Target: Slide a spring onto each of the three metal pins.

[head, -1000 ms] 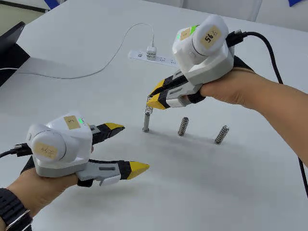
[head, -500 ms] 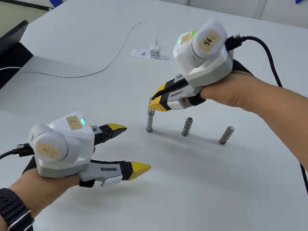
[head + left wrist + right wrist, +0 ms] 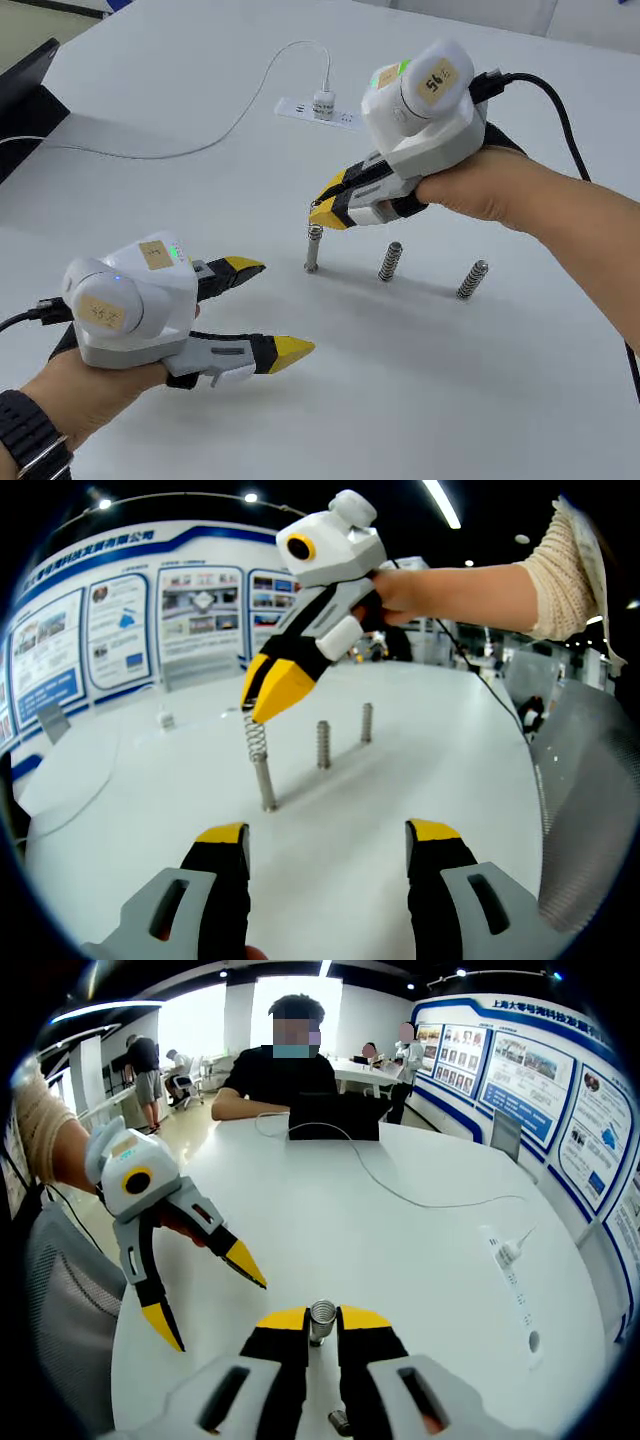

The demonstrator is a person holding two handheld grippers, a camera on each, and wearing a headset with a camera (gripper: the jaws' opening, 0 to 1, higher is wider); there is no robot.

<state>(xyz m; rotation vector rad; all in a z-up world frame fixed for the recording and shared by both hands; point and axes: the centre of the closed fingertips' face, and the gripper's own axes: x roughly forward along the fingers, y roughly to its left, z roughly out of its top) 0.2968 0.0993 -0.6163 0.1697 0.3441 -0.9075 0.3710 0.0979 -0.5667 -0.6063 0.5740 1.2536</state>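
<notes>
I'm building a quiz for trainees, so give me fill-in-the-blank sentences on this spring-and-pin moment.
1. The right tongs grip a ___ at the top of the left pin.
2. The middle pin and the ___ pin are already fully sleeved.
3. The left tongs hover ___, holding nothing.
Missing words: spring; right; open.

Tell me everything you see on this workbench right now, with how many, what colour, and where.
white workbench table: one, white, under everything.
upright metal pins: three, grey, in a row at centre.
coiled metal springs: three, silver; two sleeve the middle and right pins, one sits at the top of the left pin.
white power strip: one, white, far side, with a white cable.
black laptop: one, black, far end.
left claw: one, yellow-tipped, open, near left.
right claw: one, yellow-tipped, shut on the left pin's spring.
</notes>
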